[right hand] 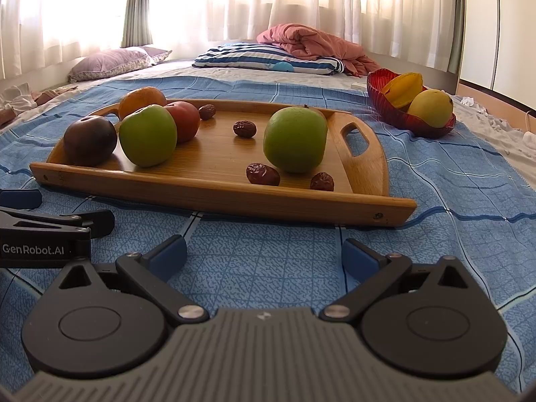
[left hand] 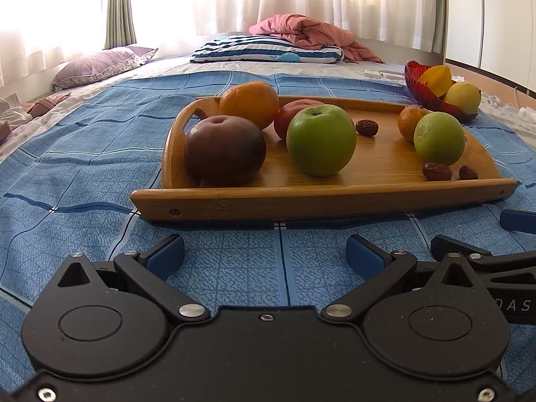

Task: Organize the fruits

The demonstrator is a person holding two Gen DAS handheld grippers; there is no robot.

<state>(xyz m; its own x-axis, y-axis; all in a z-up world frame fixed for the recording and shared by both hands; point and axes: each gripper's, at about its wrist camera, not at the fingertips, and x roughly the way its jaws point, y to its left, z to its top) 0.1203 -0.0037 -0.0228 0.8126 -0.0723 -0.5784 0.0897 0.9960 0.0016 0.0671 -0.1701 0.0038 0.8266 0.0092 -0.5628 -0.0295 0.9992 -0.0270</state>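
Observation:
A wooden tray (left hand: 321, 201) (right hand: 214, 187) lies on the blue bed cover. On it are a dark purple fruit (left hand: 224, 149) (right hand: 90, 139), an orange (left hand: 249, 104) (right hand: 142, 98), a red fruit (left hand: 294, 114) (right hand: 184, 120), two green apples (left hand: 321, 139) (left hand: 439, 139) (right hand: 148, 140) (right hand: 294, 139), a small orange (left hand: 410, 122) and several brown dates (left hand: 366, 127) (right hand: 263, 174). A red bowl (left hand: 422, 90) (right hand: 402, 115) holds a yellow starfruit (right hand: 403, 88) and a yellow fruit (right hand: 430, 107). My left gripper (left hand: 264, 256) and right gripper (right hand: 264, 256) are open and empty, in front of the tray.
Pillows (left hand: 268, 50) (right hand: 117, 62) and a pink quilt (right hand: 318, 45) lie at the far end of the bed under curtains. The other gripper shows at the right edge of the left view (left hand: 495, 258) and at the left edge of the right view (right hand: 50, 231).

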